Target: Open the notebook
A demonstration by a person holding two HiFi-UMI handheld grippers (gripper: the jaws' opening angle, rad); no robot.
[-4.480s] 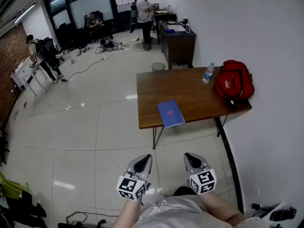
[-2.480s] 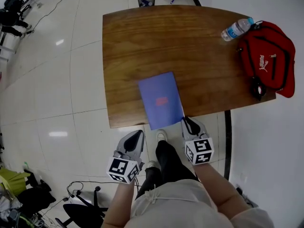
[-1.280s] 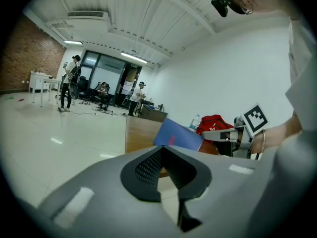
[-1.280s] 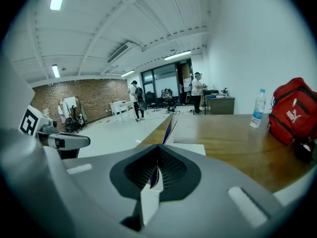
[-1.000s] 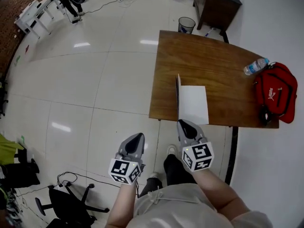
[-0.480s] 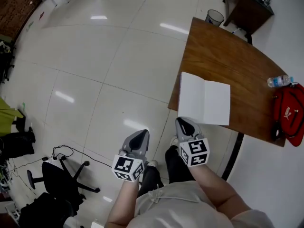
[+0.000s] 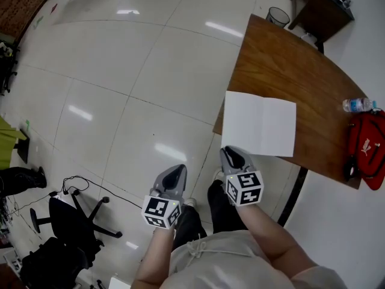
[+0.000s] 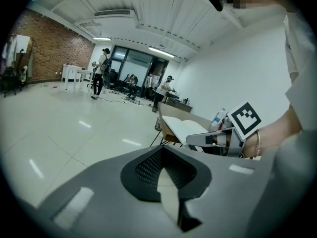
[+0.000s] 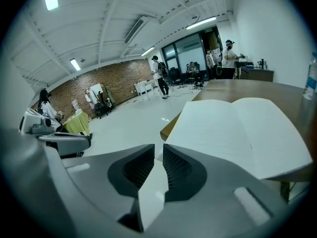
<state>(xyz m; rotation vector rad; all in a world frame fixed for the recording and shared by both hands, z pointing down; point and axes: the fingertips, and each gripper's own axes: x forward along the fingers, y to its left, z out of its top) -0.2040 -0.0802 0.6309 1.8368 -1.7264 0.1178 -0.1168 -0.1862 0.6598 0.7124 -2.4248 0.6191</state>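
The notebook (image 7: 258,124) lies open and flat at the near left corner of the wooden table (image 7: 283,65), with two blank white pages up and its left page hanging a little past the table's edge. My right gripper (image 7: 231,155) hovers just short of the notebook's near edge, its jaws together but for a thin slit, holding nothing. In the right gripper view the open pages (image 9: 237,128) spread right beyond the right gripper (image 9: 155,150). My left gripper (image 7: 174,174) hangs over the floor to the left, shut and empty. Its own view shows the left gripper (image 8: 162,150) and the notebook (image 8: 185,128) far off.
A water bottle (image 7: 358,105) and a red bag (image 7: 368,149) sit at the table's far right. A waste bin (image 7: 278,15) stands behind the table. An office chair (image 7: 66,218) and cables lie on the tiled floor at the left. Several people stand far off in the room.
One second ago the notebook's cover stood upright; now it lies flat with both pages showing. The right gripper stays at the notebook's near edge. The left gripper has hardly moved.
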